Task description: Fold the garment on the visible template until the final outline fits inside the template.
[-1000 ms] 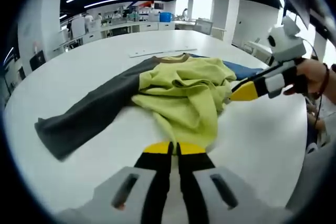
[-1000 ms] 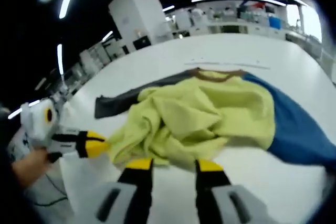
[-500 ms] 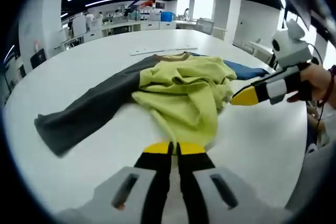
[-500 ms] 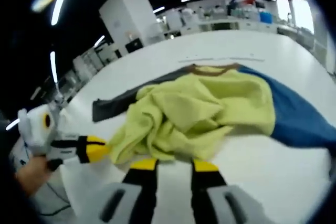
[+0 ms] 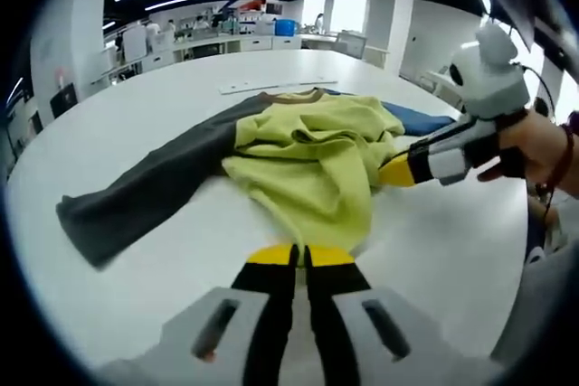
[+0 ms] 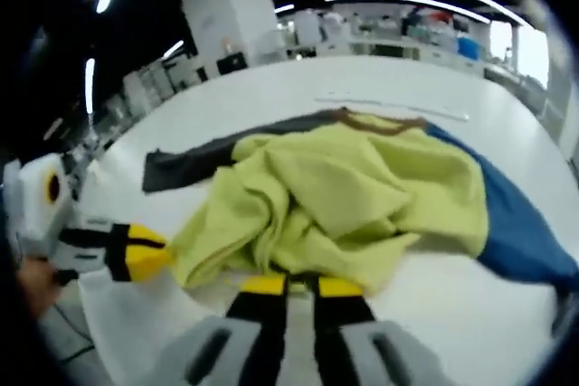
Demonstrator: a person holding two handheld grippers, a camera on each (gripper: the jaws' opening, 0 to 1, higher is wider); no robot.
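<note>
Lying crumpled on the white bench (image 5: 145,106): the garment (image 5: 308,155), yellow-green body bunched in the middle. Left gripper view, left to right: grey sleeve (image 5: 136,192) stretching out toward the left edge of the bench, yellow-green folds at centre with a brown collar at the far side, a sliver of blue sleeve (image 5: 418,119) peeking out beyond, then the right gripper (image 5: 395,172) coming in from the right with its yellow tip touching or just beside the garment's right edge, gripped by a hand (image 5: 534,146). Whether that tip is pinching cloth: cannot tell from here. Left gripper (image 5: 299,255) rising from the bottom, fingers (image 5: 273,257) pressed together with nothing between them, just short of the near hem.

Right gripper view, left to right: the left gripper (image 6: 145,250) entering from the left, held by a hand at the edge, its yellow tip just beside the garment's (image 6: 335,196) left hem; grey sleeve (image 6: 194,155) running back behind it; the blue sleeve (image 6: 520,228) spreading wide to the right, far more of it than in the other view. Right gripper (image 6: 302,286) at the bottom, fingers (image 6: 262,286) nearly closed at the near hem; cloth between them or not: cannot tell. Lying on the bench beyond the collar, a pale strip (image 6: 389,106).
</note>
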